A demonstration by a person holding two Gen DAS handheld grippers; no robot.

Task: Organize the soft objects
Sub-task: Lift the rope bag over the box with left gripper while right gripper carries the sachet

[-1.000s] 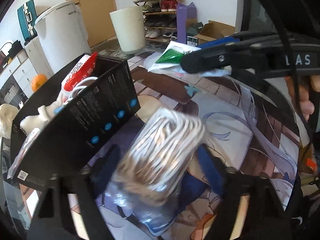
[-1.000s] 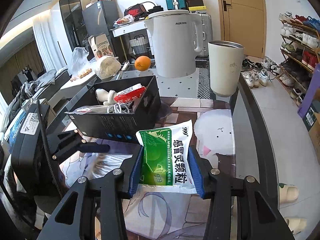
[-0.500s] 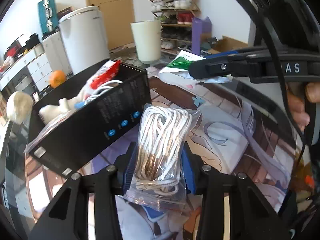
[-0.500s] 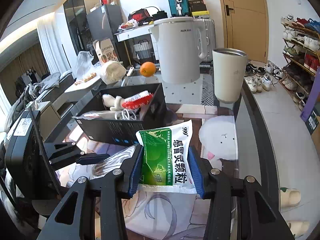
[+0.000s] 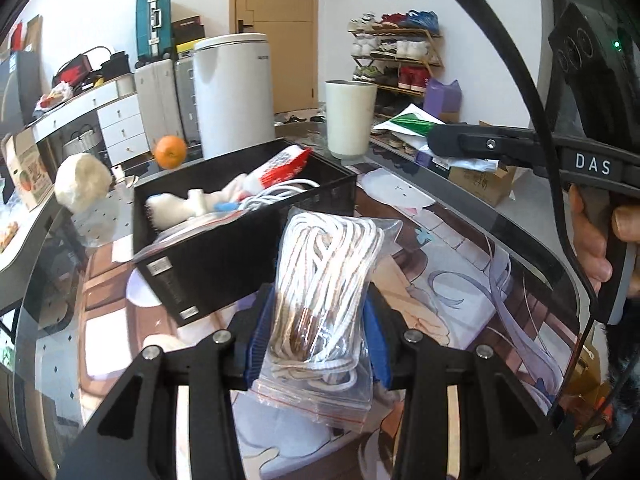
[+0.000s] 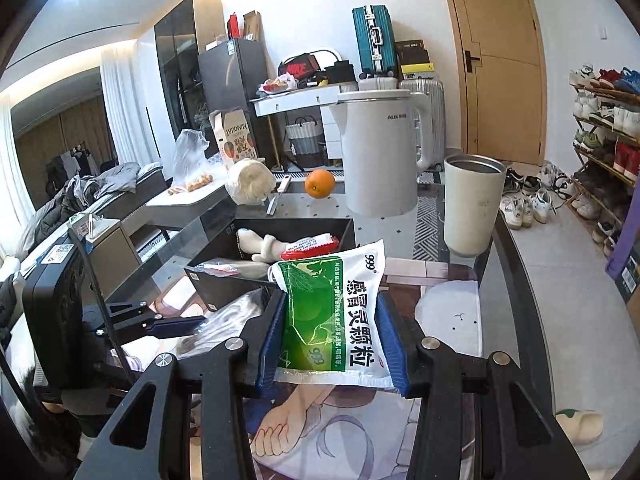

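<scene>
Rope bag (image 5: 324,300) clamped in the left gripper (image 5: 316,344) beside the black box (image 5: 240,240); green sachet (image 6: 334,320) clamped in the right gripper (image 6: 332,344).

You get bright, even daylight and sharp focus in both views, with heavy fisheye bending and black corners, ceiling glare upper left in the right view, and reflections along the glass table (image 5: 532,240) edge.

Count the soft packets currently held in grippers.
2. The clear bag of white cord is clamped in the left gripper; the green-and-white sachet is clamped in the right gripper. More items lie in the black box.
</scene>
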